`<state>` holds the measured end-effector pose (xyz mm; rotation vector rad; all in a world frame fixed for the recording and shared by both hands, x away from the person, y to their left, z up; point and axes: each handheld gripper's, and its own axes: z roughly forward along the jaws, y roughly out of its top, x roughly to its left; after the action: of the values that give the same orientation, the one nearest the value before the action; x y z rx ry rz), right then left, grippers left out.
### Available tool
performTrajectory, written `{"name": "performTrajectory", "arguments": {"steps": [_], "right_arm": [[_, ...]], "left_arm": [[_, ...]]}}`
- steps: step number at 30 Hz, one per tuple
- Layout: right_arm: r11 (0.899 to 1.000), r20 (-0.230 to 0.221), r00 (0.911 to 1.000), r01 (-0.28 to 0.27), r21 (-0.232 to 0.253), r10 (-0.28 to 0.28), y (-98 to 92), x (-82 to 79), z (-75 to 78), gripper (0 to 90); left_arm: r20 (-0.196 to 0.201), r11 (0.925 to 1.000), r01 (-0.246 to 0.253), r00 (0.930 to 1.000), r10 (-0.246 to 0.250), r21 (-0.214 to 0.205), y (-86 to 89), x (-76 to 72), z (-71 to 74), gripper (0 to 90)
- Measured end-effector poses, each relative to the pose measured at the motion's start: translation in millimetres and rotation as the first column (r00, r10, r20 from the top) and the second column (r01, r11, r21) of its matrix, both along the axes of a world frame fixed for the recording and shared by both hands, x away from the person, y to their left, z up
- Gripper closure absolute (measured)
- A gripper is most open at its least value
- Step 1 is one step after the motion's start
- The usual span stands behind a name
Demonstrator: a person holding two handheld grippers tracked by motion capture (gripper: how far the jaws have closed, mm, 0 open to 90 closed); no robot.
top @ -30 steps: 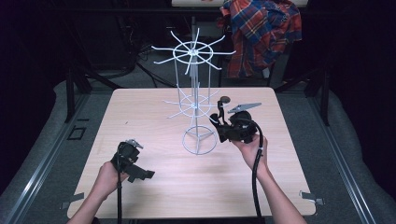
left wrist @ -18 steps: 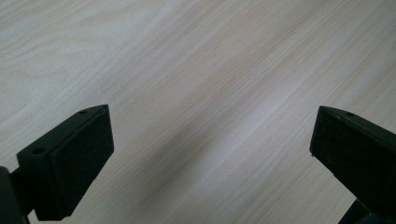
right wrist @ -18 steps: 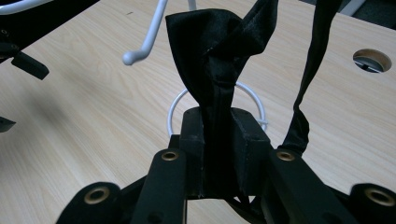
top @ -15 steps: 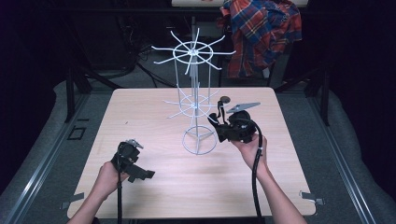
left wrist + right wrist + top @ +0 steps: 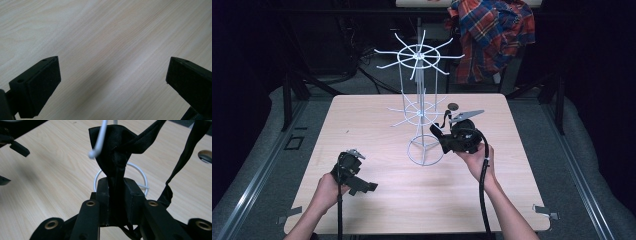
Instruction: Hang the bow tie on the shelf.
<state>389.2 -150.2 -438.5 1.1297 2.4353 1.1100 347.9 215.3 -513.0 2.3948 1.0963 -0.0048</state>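
A white wire display rack (image 5: pixel 419 95) stands mid-table with hook arms at two levels and a ring base (image 5: pixel 140 171). My right gripper (image 5: pixel 438 134) is beside that base, to its right, shut on a piece of black fabric (image 5: pixel 115 150) with long straps (image 5: pixel 186 152). The fabric bunches up between the jaws, right by a ball-tipped rack hook (image 5: pixel 93 154). In the high view a strap (image 5: pixel 444 121) rises from the jaws. My left gripper (image 5: pixel 362 185) hovers low over the near left of the table, open, with only bare wood between its pads (image 5: pixel 40 85).
The light wooden table (image 5: pixel 377 130) has a round cable hole (image 5: pixel 454 106) behind the right gripper. A plaid shirt (image 5: pixel 492 35) hangs beyond the far edge. Dark floor and metal frame rails surround the table.
The right gripper with the black fabric has edged slightly toward the rack. The left gripper has hardly moved.
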Motion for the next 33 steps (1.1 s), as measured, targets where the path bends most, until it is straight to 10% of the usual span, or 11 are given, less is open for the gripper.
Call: {"name": "performTrajectory", "arguments": {"steps": [17,33], "right_arm": [[1.000,-0.054,0.9983,0.020,-0.017,-0.021,-6.9,9.2,-20.1,70.2],[0.997,0.041,0.9963,0.075,0.007,-0.075,-15.3,3.1,-4.5,68.0]], "left_arm": [[-0.005,1.0000,0.006,1.0000,-0.006,0.004,-0.1,0.3,-0.4,0.0],[-0.004,1.0000,0.001,1.0000,-0.001,0.000,-0.3,0.0,-0.5,0.0]]}}
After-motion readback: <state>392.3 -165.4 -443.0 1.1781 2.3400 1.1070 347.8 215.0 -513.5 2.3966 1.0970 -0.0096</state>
